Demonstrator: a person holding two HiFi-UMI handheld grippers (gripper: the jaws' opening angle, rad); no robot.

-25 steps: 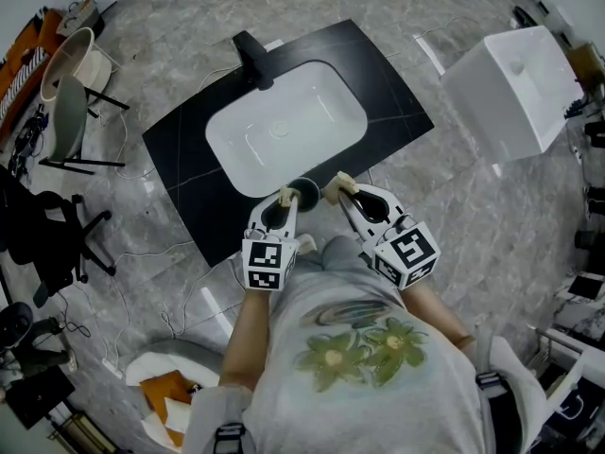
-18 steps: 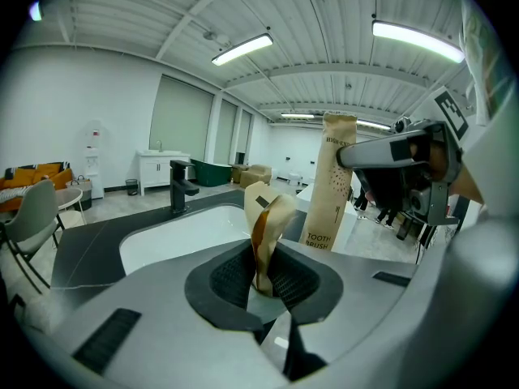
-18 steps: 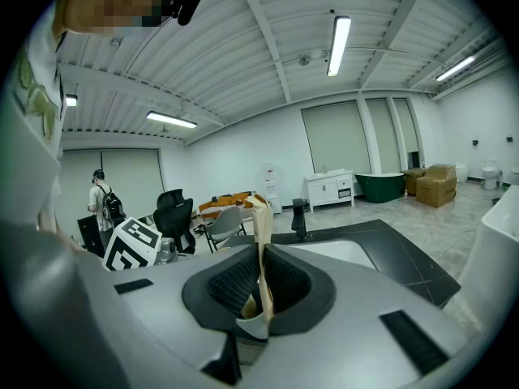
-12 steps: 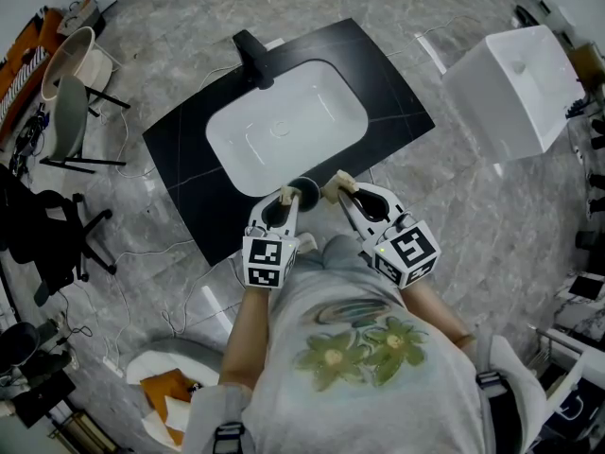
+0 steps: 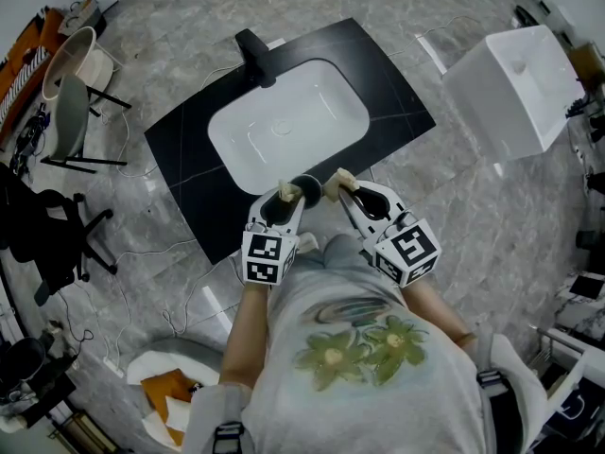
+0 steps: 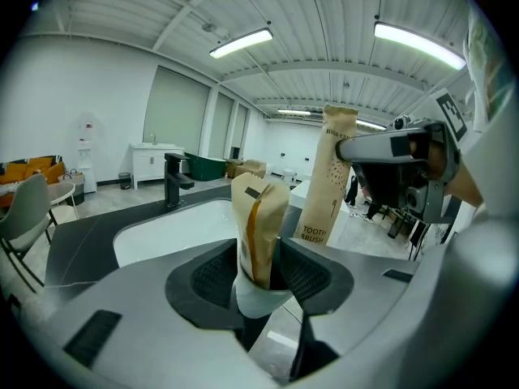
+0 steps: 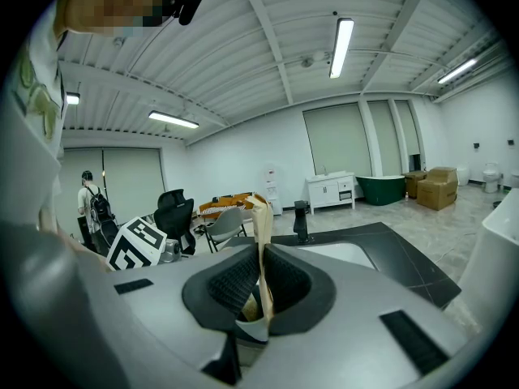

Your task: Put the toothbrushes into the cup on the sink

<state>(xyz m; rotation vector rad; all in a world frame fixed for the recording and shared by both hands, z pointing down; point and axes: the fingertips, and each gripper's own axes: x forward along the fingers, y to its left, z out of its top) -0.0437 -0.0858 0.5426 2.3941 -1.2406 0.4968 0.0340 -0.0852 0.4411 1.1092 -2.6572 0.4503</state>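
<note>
A dark cup (image 5: pixel 306 189) stands on the black counter (image 5: pixel 180 159) at its near edge, in front of the white basin (image 5: pixel 284 126). My left gripper (image 5: pixel 283 195) is right beside the cup on its left. A toothbrush in a brown paper pack (image 6: pixel 258 221) stands upright between its jaws, which are opening, with a dark gap on the pack's right side. Just right of the cup, my right gripper (image 5: pixel 336 183) is shut on a second paper-packed toothbrush (image 7: pixel 261 241), which the left gripper view shows as a tall upright pack (image 6: pixel 328 177).
A black faucet (image 5: pixel 253 57) rises at the basin's far side. A white box-shaped unit (image 5: pixel 510 88) stands on the floor to the right. Chairs (image 5: pixel 71 93) and cables lie to the left. A person (image 7: pixel 87 201) stands far off in the room.
My left gripper has crept slightly up and right, closer to the cup. The right gripper has stayed where it was.
</note>
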